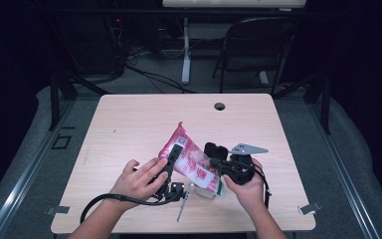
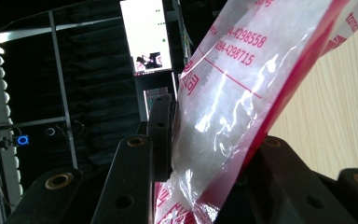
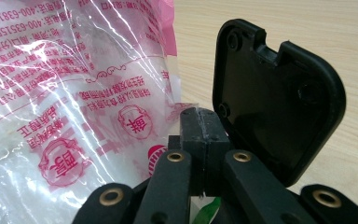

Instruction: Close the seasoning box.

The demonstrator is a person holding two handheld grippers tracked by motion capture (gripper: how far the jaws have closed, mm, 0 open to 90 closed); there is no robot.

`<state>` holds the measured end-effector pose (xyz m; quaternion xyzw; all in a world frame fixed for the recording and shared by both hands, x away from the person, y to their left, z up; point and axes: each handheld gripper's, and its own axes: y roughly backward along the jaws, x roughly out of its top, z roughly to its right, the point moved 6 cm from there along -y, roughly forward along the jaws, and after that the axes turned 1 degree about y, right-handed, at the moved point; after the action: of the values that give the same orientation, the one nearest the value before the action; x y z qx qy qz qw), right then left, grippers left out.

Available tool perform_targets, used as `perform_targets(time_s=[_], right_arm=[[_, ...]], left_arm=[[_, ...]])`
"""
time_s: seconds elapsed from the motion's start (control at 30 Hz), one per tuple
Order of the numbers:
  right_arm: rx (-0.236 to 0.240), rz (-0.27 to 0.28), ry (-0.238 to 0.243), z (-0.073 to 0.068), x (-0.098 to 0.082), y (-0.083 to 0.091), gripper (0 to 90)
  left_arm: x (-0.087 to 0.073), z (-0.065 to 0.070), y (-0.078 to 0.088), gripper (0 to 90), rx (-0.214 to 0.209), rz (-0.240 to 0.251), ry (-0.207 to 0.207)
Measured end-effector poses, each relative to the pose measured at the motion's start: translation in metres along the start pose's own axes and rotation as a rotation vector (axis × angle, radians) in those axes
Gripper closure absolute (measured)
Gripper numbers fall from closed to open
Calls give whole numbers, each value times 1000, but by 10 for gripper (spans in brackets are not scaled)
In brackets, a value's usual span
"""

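Note:
A clear plastic bag [image 1: 189, 155] with pink-red print and white contents is held tilted above the wooden table [image 1: 129, 124], between both grippers. My left gripper [image 1: 174, 153] is shut on the bag's left side. In the left gripper view the bag [image 2: 233, 93] is squeezed between the two jaws, and the left pad [image 2: 161, 135] presses on its film. My right gripper [image 1: 214, 163] is at the bag's lower right end. In the right gripper view its pads [image 3: 192, 130] meet, pinching a thin edge of the bag [image 3: 65, 93].
A black rounded plastic piece [image 1: 215, 149] [image 3: 275, 93] stands just beyond the right gripper. A small white cup [image 1: 207, 192] sits under the bag's low end, with a metal spoon-like tool [image 1: 181, 211] near the front edge. A cable hole [image 1: 220, 106] lies at the far edge and a chair [image 1: 258, 45] behind.

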<state>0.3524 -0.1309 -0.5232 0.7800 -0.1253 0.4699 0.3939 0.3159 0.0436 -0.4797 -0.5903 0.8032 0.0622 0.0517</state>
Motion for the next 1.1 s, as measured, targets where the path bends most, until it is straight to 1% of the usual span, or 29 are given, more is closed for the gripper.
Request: perform_targets(time_s=[0.07, 0.1, 0.3, 0.37, 0.4, 0.43, 0.47, 0.5, 0.53, 0.7, 0.73, 0.83, 0.87, 0.93, 1.07, 1.1], right_arm=[[0, -3, 3, 0, 0, 0, 900], [-2, -2, 2, 0, 0, 0, 900], [-2, 2, 2, 1, 0, 1, 900], [-1, 7, -4, 2, 0, 2, 900], [-1, 11, -9, 2, 0, 2, 900], [-1, 10, -9, 2, 0, 3, 900], [1, 8, -7, 2, 0, 3, 900], [-1, 5, -6, 3, -1, 3, 900], [-1, 2, -3, 3, -1, 3, 900], [-5, 0, -5, 3, -2, 3, 900], [-4, 0, -6, 3, -2, 3, 900], [-1, 4, -14, 3, -2, 3, 900], [0, 2, -13, 3, -3, 3, 900], [-2, -10, -6, 4, -3, 3, 900], [-4, -10, -9, 5, -4, 3, 900], [-5, -11, -9, 5, -4, 3, 900]], left_arm=[[0, 0, 0, 696, 0, -2, -7], [1, 0, 0, 697, 2, 2, 0], [2, -2, 0, 698, 5, 7, -1], [2, -2, 0, 699, 13, 16, 8], [3, -2, 0, 700, 13, 17, 11], [3, -3, 1, 702, 13, 11, -7], [3, -2, 1, 704, 12, 13, 5], [3, -3, 1, 707, 5, 9, -4], [4, -2, 0, 710, 11, 19, 4], [4, -3, 0, 715, 10, 23, 4], [4, -3, 1, 715, 1, 18, 4], [4, -4, 0, 716, 9, 22, 8], [4, -4, 1, 716, 3, 20, 6], [4, -4, 0, 716, 4, 21, 8], [4, -5, 0, 716, 2, 18, 6], [4, -5, 0, 716, 2, 22, 11]])
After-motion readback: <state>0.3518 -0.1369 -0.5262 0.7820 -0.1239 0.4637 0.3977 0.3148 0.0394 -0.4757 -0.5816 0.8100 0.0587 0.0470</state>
